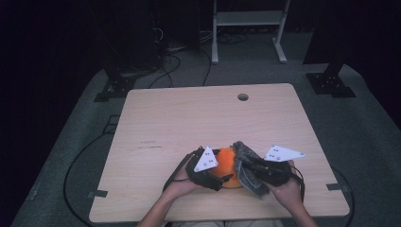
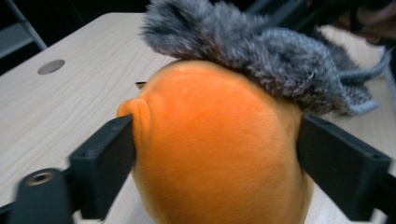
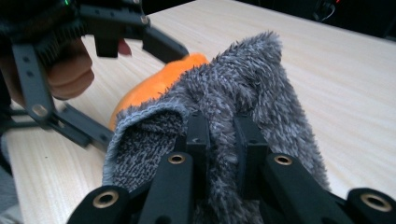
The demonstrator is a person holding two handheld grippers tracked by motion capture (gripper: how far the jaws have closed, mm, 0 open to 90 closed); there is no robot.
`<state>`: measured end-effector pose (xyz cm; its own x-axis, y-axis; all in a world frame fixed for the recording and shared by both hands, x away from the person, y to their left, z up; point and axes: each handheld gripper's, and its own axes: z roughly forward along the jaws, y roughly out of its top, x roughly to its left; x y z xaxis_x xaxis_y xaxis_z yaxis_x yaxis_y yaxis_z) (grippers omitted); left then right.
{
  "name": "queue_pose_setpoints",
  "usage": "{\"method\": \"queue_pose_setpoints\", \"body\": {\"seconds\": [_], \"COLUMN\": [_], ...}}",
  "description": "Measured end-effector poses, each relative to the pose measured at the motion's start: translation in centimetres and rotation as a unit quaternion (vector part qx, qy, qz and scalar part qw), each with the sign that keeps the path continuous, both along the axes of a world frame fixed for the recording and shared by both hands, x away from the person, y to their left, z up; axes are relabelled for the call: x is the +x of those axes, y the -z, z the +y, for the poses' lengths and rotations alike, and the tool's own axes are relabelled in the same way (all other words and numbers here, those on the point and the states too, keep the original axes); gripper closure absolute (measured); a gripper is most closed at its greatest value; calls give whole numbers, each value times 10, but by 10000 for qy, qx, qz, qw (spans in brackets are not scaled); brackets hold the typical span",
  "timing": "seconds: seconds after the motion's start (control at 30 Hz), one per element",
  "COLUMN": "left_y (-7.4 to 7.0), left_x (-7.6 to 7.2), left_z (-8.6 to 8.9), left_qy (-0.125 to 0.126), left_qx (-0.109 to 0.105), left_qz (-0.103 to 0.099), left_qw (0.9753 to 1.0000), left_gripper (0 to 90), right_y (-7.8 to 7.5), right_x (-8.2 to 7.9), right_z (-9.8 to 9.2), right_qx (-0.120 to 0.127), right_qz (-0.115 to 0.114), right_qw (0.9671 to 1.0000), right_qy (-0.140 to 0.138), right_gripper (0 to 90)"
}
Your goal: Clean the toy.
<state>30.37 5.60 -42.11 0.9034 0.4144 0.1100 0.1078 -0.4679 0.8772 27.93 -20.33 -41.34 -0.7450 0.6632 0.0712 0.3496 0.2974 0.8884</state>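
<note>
An orange plush ball (image 1: 227, 163) lies near the front edge of the wooden table (image 1: 189, 123). A grey fuzzy cloth (image 1: 248, 170) drapes over its right side. In the left gripper view my left gripper (image 2: 215, 140) presses the orange plush ball (image 2: 210, 154) from both sides, with the grey cloth (image 2: 261, 51) on top of it. In the right gripper view my right gripper (image 3: 222, 126) pinches a fold of the grey cloth (image 3: 243, 79), and the orange ball (image 3: 159, 81) peeks out behind. From above, the left gripper (image 1: 221, 176) and right gripper (image 1: 247, 164) meet at the ball.
A round cable hole (image 1: 243, 97) sits near the table's far edge. Beyond the table stand a white shelf frame (image 1: 248, 19) and dark stands, with cables on the grey floor (image 1: 170, 61). A hand holding the left gripper (image 3: 65, 74) appears in the right gripper view.
</note>
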Motion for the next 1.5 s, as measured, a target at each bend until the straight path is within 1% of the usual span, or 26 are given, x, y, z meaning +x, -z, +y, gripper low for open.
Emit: {"method": "queue_pose_setpoints", "body": {"seconds": [0.1,0.17,0.2,0.23,0.27,0.33,0.43,0.5,0.57,0.6,0.63,0.67,0.73,0.77,0.83,0.87,0.9,0.93,1.0,1.1,1.2,1.27,1.3,1.33,1.4,1.5], "left_y": [0,2,3,4,5,5,3,2,1,1,0,0,-2,-1,2,3,4,4,4,4,4,3,3,2,3,4], "left_x": [5,7,7,7,5,2,-3,-9,-12,-12,-11,-9,-3,-2,-1,-3,-4,-6,-6,-8,-7,-3,-1,1,1,-3], "left_z": [3,2,1,1,1,0,-3,-9,-12,-11,-10,-8,-8,-9,-10,-11,-11,-11,-10,-10,-9,-8,-7,-7,-7,-9], "left_qy": [-174,-203,-139,-37,-1,46,235,365,446,457,463,414,158,106,144,250,272,295,321,377,380,397,350,331,309,356], "left_qx": [-49,-45,-33,-70,-102,-73,-12,90,210,209,144,47,-47,-46,-38,-23,37,50,87,118,73,-137,-261,-315,-315,-167], "left_qz": [227,404,463,463,361,260,48,-154,-252,-222,-152,-46,204,300,396,360,226,174,147,75,154,395,525,598,570,355], "left_qw": [9996,9990,9988,9989,9993,9996,9997,9992,9985,9985,9987,9991,9997,9995,9991,9990,9994,9994,9993,9992,9991,9983,9977,9972,9974,9986], "left_gripper": [43,39,65,108,163,205,230,235,233,226,204,179,93,65,79,136,172,196,220,227,209,154,135,128,132,191], "right_y": [1,1,1,1,1,-1,-11,-20,-22,-20,-17,-15,-13,-13,-13,-13,-13,-14,-14,-14,-8,-7,-7,-8,-9,-13], "right_x": [1,0,0,0,0,-1,-8,-14,-17,-17,-15,-13,-12,-12,-13,-14,-14,-13,-12,-7,0,2,2,1,0,-3], "right_z": [-4,-5,-4,-4,-4,-4,-2,3,9,10,9,7,3,3,4,5,6,5,3,-5,-16,-19,-19,-18,-16,-11], "right_qx": [9,17,-1,-23,-51,-56,-73,28,-148,-207,-167,-58,5,5,-19,-39,-59,-68,-10,-54,46,103,83,54,26,64], "right_qz": [29,39,36,19,7,11,-275,-412,-496,-495,-472,-335,-272,-264,-283,-284,-286,-298,-285,-242,-23,32,24,-7,-52,-120], "right_qw": [10000,10000,10000,10000,10000,9999,9996,9991,9985,9984,9984,9991,9993,9993,9991,9991,9991,9990,9992,9997,9999,9999,9999,9999,9999,9999], "right_qy": [34,34,33,33,47,104,94,-72,-189,-205,-249,-270,-269,-280,-301,-313,-319,-323,-295,-27,109,117,133,138,129,61], "right_gripper": [778,778,778,777,777,778,778,778,778,778,778,778,778,778,777,777,777,777,777,777,777,777,777,777,777,778]}}
